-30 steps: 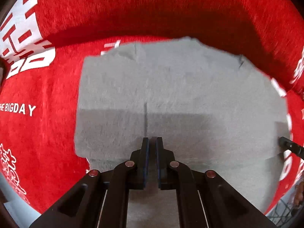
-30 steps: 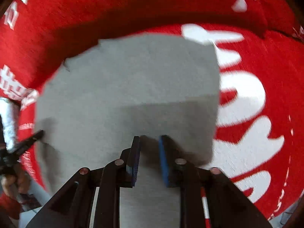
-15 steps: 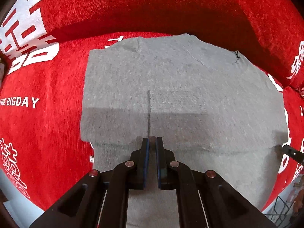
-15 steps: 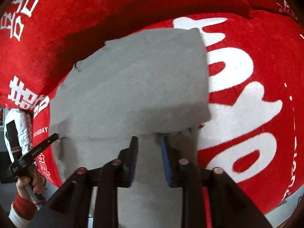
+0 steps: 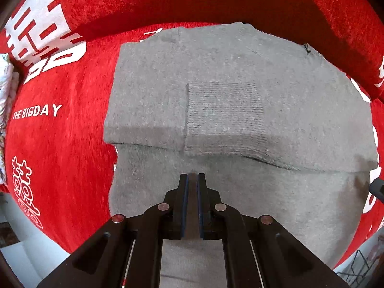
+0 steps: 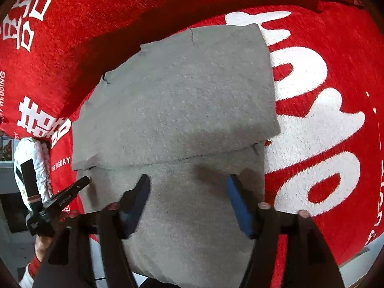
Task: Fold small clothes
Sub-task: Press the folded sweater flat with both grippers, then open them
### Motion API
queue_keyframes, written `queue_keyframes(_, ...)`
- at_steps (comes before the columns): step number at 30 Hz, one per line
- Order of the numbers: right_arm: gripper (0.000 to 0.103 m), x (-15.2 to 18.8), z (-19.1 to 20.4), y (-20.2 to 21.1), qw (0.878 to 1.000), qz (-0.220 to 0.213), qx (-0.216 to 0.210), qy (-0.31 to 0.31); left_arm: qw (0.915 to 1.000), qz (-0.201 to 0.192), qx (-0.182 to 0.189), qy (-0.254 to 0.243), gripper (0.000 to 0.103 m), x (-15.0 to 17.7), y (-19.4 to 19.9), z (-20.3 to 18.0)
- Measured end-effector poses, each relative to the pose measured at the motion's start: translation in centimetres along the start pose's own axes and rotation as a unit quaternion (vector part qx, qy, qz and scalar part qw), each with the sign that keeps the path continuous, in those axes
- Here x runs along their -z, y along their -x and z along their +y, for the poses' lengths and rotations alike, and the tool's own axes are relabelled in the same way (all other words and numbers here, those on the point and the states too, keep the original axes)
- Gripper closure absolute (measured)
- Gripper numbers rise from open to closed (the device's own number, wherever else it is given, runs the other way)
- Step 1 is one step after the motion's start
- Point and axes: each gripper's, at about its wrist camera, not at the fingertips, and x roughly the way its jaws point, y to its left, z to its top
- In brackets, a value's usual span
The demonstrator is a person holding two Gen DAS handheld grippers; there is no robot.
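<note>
A grey knit garment [image 5: 240,76] lies on the red cover, its far half folded toward me over the near half, with a ribbed patch [image 5: 223,110] on top. My left gripper [image 5: 192,175] points straight down over the near layer, just short of the fold's edge, shut with nothing seen held. The right wrist view shows the same garment [image 6: 182,91] and the left gripper [image 6: 82,182] at its left edge, held by a hand [image 6: 40,244]. My right gripper [image 6: 188,180] hangs over the near layer, jaws opening wide, only flat cloth below them. Its tip [image 5: 376,188] shows at the right edge.
The red plush cover [image 5: 60,144] bears white lettering and rises into a backrest [image 5: 192,0] behind the garment. A white patterned bundle [image 6: 28,153] sits at the cover's left end. A wire basket [image 5: 360,271] stands low on the right, and pale floor [image 5: 28,259] shows below the cover's front edge.
The right gripper's jaws have spread wide and let go of the folded layer, which now lies flat. The left gripper has drawn back toward the near edge, staying shut.
</note>
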Motion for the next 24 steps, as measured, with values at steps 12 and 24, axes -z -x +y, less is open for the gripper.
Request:
queue_keyframes(12, 0.0, -0.2, -1.5, 1.1, 1.0, -0.001, -0.023, 0.007, 0.9988, -0.001, -0.044, 0.022, 0.001, 0.5, 0.7, -1.9)
queue_keyframes(24, 0.0, 0.8, -0.8, 1.3, 0.993, 0.037, -0.093, 0.054, 0.9987, -0.008, -0.041, 0.03, 0.001, 2.3, 2.3, -3.4)
